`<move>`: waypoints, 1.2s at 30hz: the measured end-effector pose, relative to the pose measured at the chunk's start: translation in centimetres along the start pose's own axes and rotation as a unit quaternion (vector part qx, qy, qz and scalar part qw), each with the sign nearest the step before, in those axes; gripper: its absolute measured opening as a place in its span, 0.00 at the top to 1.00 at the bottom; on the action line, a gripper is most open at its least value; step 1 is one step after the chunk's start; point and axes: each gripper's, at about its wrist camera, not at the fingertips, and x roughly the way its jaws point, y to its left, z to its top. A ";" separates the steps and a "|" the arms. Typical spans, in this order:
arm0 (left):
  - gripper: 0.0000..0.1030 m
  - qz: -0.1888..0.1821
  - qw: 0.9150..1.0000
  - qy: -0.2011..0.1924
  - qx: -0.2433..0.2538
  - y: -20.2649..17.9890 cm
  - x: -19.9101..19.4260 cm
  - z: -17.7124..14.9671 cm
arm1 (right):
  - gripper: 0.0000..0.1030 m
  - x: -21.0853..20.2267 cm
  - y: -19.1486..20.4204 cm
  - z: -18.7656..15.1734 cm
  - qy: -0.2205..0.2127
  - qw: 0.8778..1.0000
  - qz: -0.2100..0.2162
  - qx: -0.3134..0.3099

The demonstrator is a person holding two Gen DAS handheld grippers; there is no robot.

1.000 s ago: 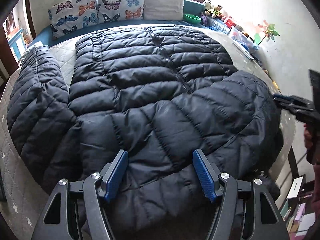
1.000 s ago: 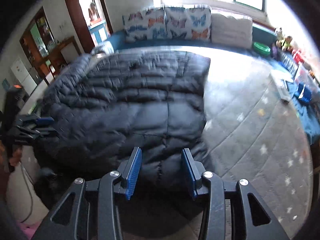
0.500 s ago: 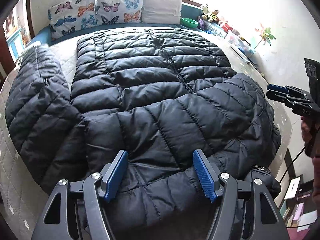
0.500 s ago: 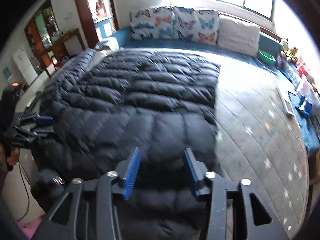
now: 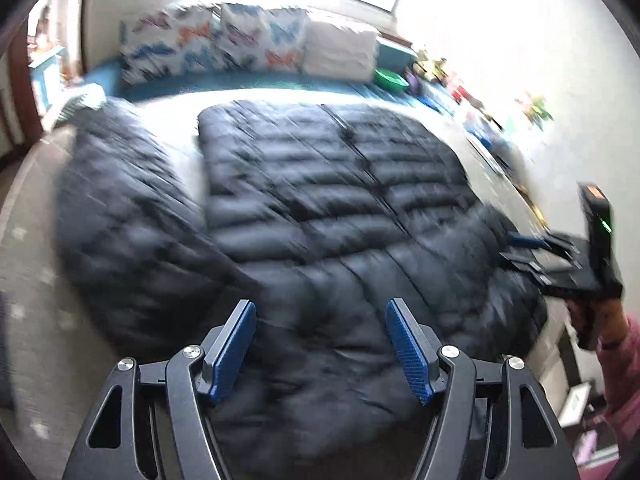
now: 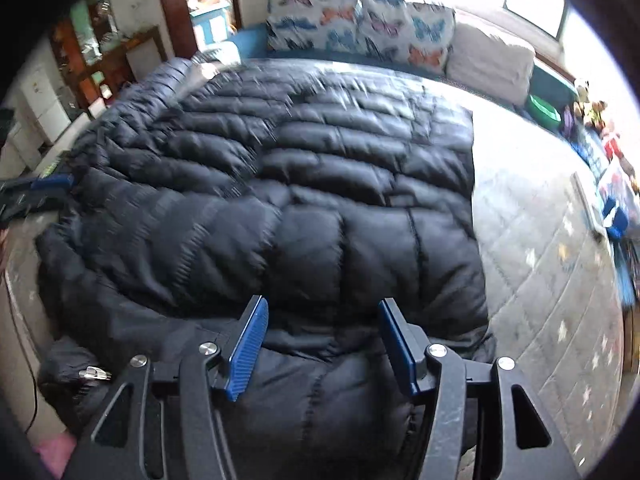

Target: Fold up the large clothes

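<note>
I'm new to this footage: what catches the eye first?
A big black puffer jacket sprawls across the bed, filling the middle of both views. Both open grippers, left gripper and right gripper, hover over its near edge. Butterfly-print pillows line the far side.

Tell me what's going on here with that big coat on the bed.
A person holds a two-finger gripper in each hand over a large black quilted puffer jacket spread on the grey quilted mattress. The left gripper and the right gripper are both open and hold nothing. One sleeve lies stretched out to the side, another part is already folded across the body. Both views are blurred, so finer detail is unclear.
</note>
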 end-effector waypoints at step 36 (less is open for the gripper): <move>0.85 0.062 0.966 -0.064 -0.242 25.0 4.1 10.2 | 0.28 4.1 3.0 0.7 0.054 0.995 0.078 -0.027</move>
